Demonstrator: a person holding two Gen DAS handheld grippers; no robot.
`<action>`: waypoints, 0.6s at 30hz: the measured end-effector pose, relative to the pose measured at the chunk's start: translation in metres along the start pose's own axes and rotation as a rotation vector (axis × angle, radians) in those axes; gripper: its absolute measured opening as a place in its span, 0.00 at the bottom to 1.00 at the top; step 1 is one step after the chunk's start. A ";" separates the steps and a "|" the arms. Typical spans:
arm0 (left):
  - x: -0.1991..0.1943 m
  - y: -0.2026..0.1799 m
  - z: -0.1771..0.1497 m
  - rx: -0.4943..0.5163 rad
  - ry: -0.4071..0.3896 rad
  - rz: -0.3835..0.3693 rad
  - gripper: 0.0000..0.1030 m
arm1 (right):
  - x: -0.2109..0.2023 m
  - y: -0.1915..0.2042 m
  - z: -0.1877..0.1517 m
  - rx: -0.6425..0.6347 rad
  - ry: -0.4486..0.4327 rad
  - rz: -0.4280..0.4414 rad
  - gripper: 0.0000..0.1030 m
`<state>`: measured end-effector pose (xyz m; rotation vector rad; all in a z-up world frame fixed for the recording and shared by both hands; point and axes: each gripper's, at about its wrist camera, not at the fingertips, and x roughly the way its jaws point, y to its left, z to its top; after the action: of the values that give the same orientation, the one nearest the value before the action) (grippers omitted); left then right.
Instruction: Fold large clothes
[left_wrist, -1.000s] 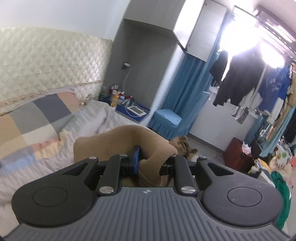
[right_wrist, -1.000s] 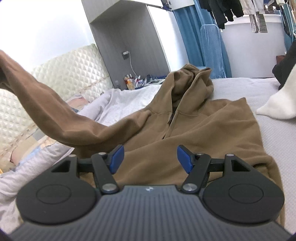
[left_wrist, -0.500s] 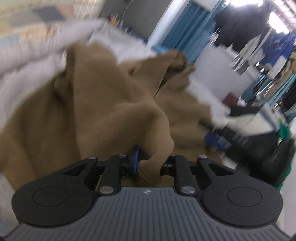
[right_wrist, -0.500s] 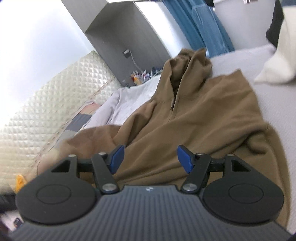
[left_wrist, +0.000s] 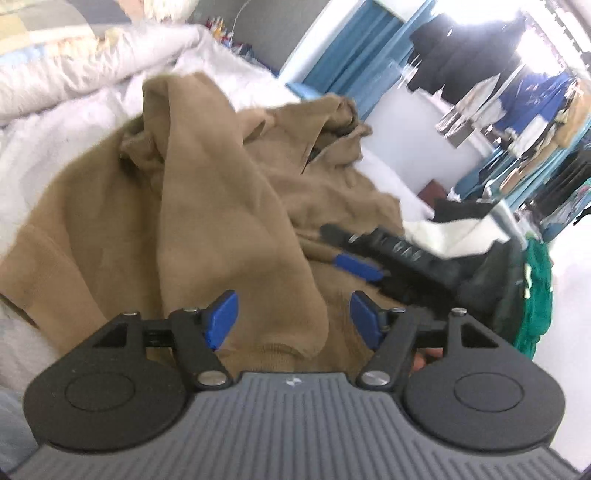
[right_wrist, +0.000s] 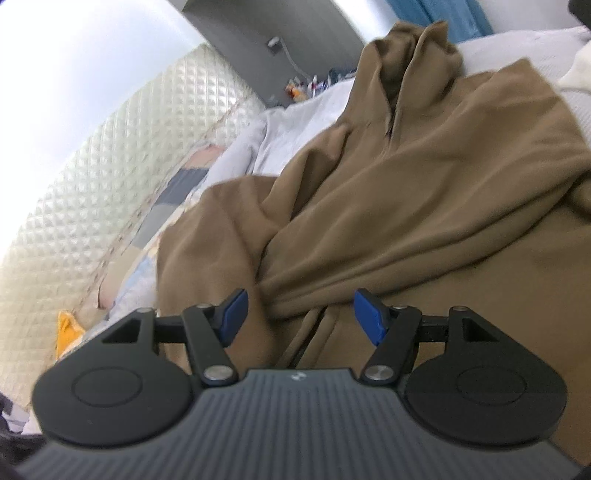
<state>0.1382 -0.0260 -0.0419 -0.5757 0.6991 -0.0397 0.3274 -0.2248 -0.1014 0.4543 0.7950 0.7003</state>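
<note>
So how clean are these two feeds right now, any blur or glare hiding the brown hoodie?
Left wrist view: brown hoodie slightly motion-smeared, the right hand-held gripper beyond it blurred, window blown out behind the hanging clothes. Right wrist view: hoodie folds mostly readable, wall upper left overexposed; fisheye bends both.

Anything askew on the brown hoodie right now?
Yes. The hoodie lies rumpled on the bed: its sleeve is draped over the body in a bunched ridge, not flat, and the hood stands crumpled. The left gripper, jaws just opened, straddles the cuff.
</note>
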 end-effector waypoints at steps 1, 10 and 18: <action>-0.003 0.001 0.006 0.001 -0.012 0.004 0.70 | 0.003 0.002 -0.002 0.004 0.012 0.012 0.65; 0.022 0.006 0.089 0.104 -0.103 0.152 0.71 | 0.010 0.011 -0.008 0.018 -0.002 0.086 0.65; 0.078 0.043 0.108 0.133 -0.200 0.161 0.69 | 0.022 0.008 -0.001 0.023 -0.001 0.083 0.65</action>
<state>0.2586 0.0453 -0.0441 -0.3877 0.5417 0.1195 0.3345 -0.2033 -0.1076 0.5110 0.7878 0.7689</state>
